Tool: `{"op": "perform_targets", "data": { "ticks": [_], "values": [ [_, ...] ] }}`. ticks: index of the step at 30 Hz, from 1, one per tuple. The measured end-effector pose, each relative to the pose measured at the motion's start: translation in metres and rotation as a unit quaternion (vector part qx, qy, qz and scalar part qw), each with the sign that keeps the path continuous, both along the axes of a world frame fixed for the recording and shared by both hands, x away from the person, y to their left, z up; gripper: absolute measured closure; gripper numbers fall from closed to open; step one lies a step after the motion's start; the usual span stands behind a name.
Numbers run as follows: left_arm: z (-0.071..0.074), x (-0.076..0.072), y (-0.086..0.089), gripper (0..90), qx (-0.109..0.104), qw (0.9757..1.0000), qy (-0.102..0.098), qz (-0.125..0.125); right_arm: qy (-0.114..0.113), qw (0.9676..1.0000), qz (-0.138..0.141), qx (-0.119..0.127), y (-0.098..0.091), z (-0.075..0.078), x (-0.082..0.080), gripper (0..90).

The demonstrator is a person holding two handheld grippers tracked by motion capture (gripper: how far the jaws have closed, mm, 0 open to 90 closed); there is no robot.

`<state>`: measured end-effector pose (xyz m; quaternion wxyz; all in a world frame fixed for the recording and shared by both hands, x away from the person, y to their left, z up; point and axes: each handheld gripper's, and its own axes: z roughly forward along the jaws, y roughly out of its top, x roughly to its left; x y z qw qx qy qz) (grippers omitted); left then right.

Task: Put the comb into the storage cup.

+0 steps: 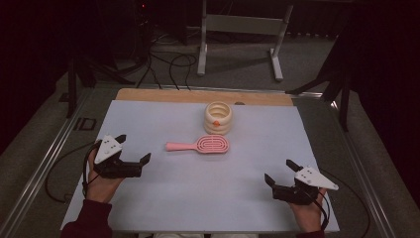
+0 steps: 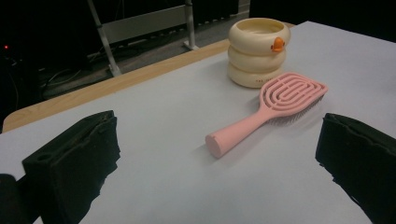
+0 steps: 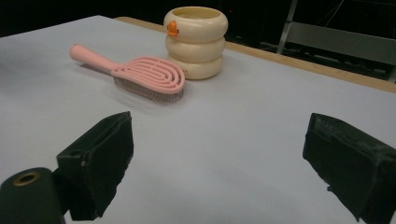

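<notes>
My left gripper [image 1: 132, 147] and right gripper [image 1: 279, 172] both gape wide, holding nothing. One pink brush [image 1: 200, 145] lies beside one cream cup [image 1: 218, 118].

Pink hairbrush [image 2: 268, 112] between wide-apart jaws

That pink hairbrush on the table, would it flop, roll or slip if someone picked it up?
The pink hairbrush looks like moulded plastic, so probably stiff, not floppy. Its slotted head suggests it is light for its size. It lies bristles down, so it seems unlikely to roll, though the smooth round handle might slip between fingers.
</notes>
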<state>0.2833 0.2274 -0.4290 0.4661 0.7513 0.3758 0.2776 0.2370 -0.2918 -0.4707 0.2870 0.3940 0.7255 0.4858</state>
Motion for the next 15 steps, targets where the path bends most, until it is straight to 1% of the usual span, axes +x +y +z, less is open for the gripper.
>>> {"op": "perform_targets", "data": {
  "ticks": [6,15],
  "values": [
    [0.000,0.004,-0.002,0.1,0.000,1.0000,0.003,-0.003,0.001,1.0000,-0.001,0.001,0.000,0.000,0.000,8.7],
    [-0.001,0.011,-0.005,0.1,0.005,0.9999,0.009,-0.004,0.004,1.0000,0.001,0.001,0.001,-0.002,0.001,8.7]
  ]
}}
